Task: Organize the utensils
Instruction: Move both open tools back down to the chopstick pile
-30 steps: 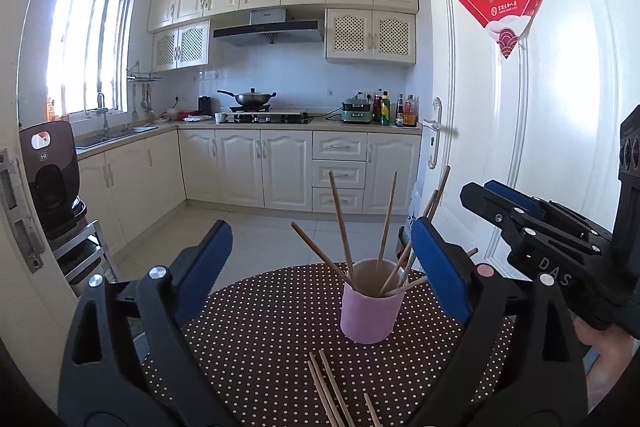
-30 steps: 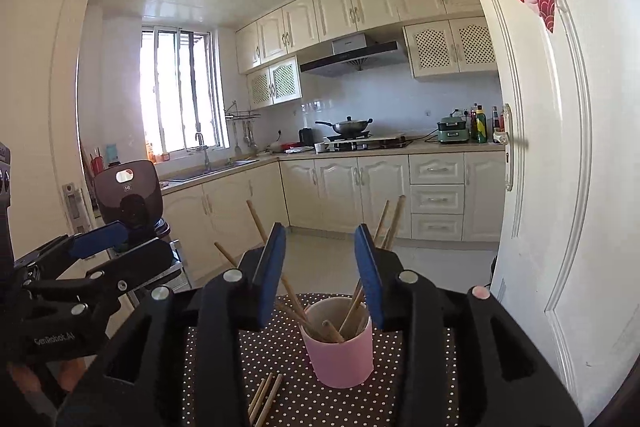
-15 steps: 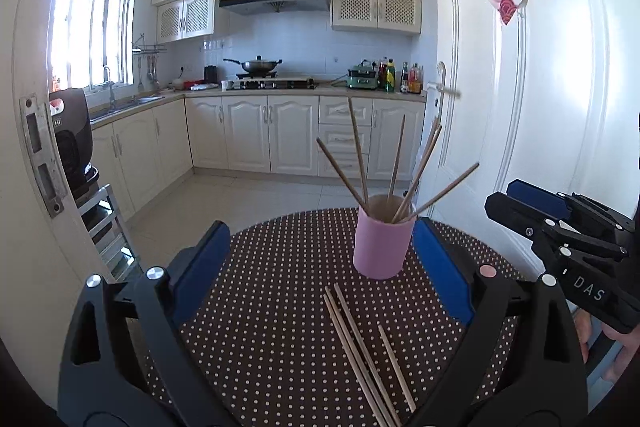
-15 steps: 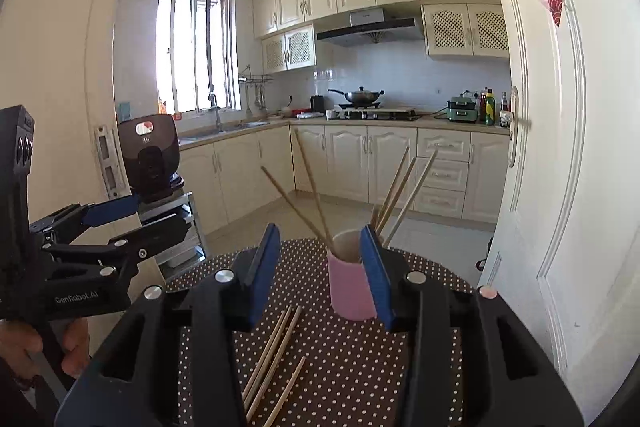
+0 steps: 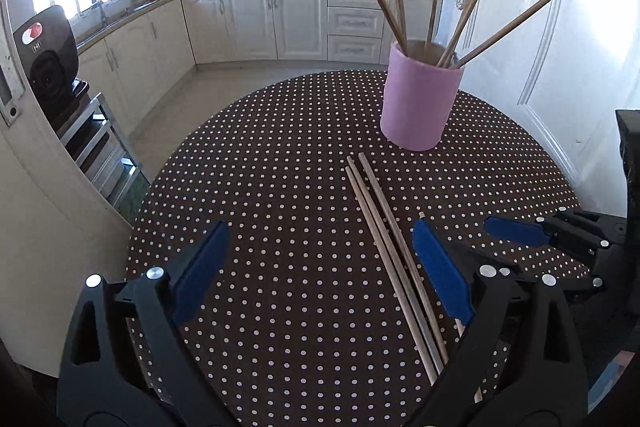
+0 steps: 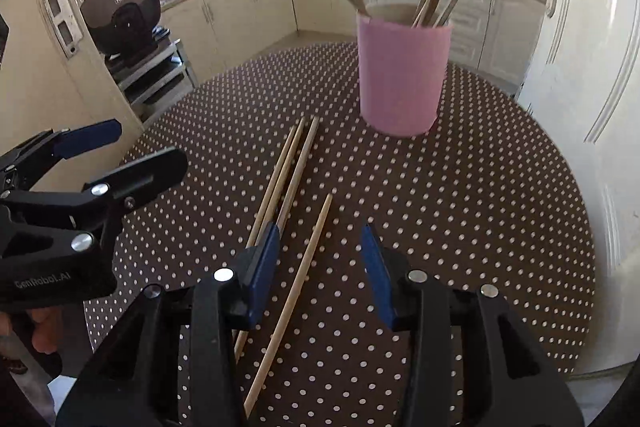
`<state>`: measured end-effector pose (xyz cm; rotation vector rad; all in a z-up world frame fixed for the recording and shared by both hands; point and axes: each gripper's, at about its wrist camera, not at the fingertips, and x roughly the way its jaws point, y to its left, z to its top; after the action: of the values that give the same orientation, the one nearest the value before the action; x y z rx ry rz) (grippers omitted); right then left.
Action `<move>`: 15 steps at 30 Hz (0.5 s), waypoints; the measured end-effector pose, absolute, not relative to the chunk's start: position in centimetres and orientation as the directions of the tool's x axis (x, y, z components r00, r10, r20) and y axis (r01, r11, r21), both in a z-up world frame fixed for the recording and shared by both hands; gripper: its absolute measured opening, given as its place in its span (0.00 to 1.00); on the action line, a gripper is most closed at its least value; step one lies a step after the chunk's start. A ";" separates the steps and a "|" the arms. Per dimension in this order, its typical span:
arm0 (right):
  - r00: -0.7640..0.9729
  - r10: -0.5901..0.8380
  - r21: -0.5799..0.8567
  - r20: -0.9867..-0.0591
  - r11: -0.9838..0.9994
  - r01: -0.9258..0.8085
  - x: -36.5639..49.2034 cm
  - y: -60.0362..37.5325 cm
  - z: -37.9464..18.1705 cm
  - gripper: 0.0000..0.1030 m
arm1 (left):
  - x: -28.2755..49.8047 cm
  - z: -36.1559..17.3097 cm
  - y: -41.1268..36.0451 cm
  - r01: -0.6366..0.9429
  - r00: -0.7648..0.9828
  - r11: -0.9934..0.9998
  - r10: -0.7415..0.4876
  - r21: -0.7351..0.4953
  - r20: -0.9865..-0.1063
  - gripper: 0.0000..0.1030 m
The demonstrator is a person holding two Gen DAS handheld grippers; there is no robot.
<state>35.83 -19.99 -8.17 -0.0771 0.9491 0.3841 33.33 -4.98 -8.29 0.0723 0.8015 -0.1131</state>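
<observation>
Right gripper (image 6: 320, 267), jaws open and empty, straddles the lone chopstick (image 6: 296, 291), whose length runs toward the pink cup (image 6: 402, 83); left gripper (image 5: 320, 283) also open.

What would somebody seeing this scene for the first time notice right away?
Probably the pink cup standing upright toward the far side of the polka-dot table, with wooden chopsticks fanning out of it. Next, the loose chopsticks lying flat on the cloth in front of the cup, one single stick apart from the others. Both the left gripper and right gripper hover low over them, jaws open.
</observation>
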 end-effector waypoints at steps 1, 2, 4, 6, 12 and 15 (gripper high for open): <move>0.511 0.274 0.092 -0.815 0.931 -0.352 36.0 -19.7 -8.5 0.39 | 33.5 -8.6 -4.9 0.126 0.685 0.992 -0.073 0.019 -0.725 0.88; 0.493 0.270 0.088 -0.827 0.928 -0.361 36.2 -19.4 -9.0 0.39 | 33.6 -9.0 -4.8 0.125 0.676 0.992 -0.074 0.015 -0.733 0.88; 0.476 0.253 0.076 -0.842 0.930 -0.361 36.5 -18.9 -9.8 0.36 | 33.8 -9.5 -4.7 0.127 0.660 0.992 -0.080 0.006 -0.747 0.88; 0.453 0.249 0.075 -0.856 0.927 -0.366 36.8 -18.7 -10.3 0.26 | 34.1 -10.1 -4.6 0.131 0.642 0.991 -0.093 -0.011 -0.761 0.88; 0.464 0.237 0.054 -0.854 0.925 -0.375 37.7 -19.0 -10.8 0.06 | 35.2 -11.2 -5.1 0.137 0.591 0.989 -0.121 -0.048 -0.798 0.88; 0.465 0.244 0.065 -0.851 0.927 -0.368 38.3 -19.9 -11.0 0.05 | 35.7 -11.9 -5.4 0.140 0.568 0.988 -0.136 -0.068 -0.812 0.87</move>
<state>38.26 -19.92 -10.96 -0.1343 1.0201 0.3775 35.75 -5.39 -11.86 0.0044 0.9528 -0.1623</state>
